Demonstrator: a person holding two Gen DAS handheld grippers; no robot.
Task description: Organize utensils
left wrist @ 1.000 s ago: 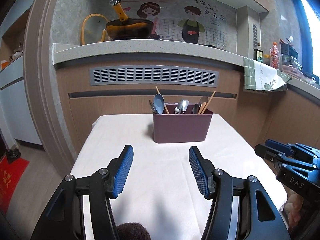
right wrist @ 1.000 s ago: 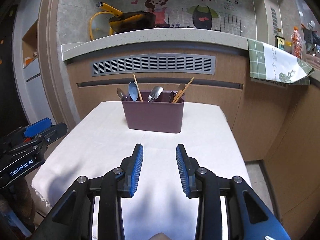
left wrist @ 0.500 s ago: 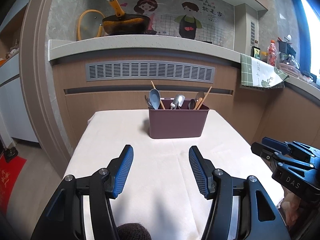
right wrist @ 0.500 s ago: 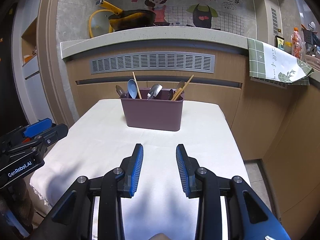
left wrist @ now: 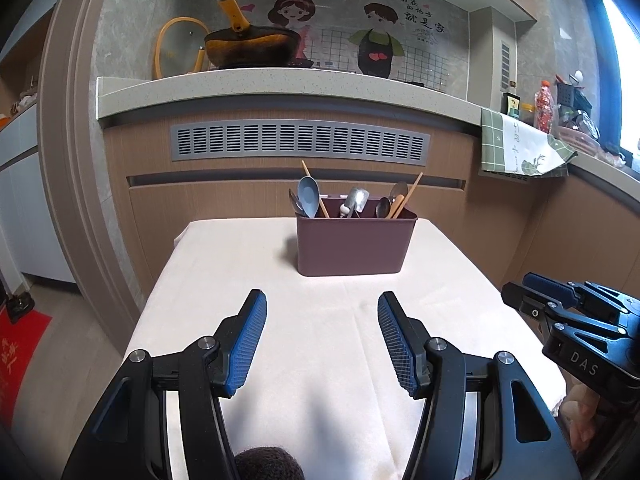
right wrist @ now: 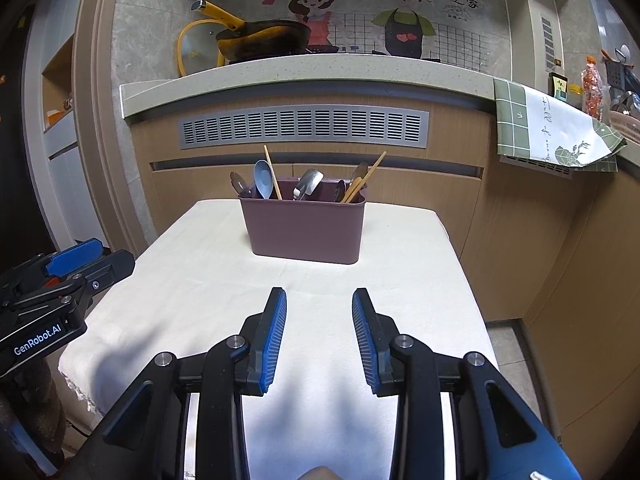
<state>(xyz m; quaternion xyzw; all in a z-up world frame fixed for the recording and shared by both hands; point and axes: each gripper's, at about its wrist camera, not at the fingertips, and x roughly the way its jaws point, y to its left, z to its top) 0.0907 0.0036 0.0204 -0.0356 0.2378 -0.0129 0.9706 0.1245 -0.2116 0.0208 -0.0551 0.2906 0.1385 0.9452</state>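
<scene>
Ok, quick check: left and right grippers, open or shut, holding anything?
Left gripper: open, empty, above the tablecloth.
Right gripper: open, jaws closer together, empty.

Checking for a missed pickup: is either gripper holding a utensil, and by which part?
Nothing is held. The left gripper and right gripper are both open over the tablecloth; the utensils stand in the maroon holder.
</scene>
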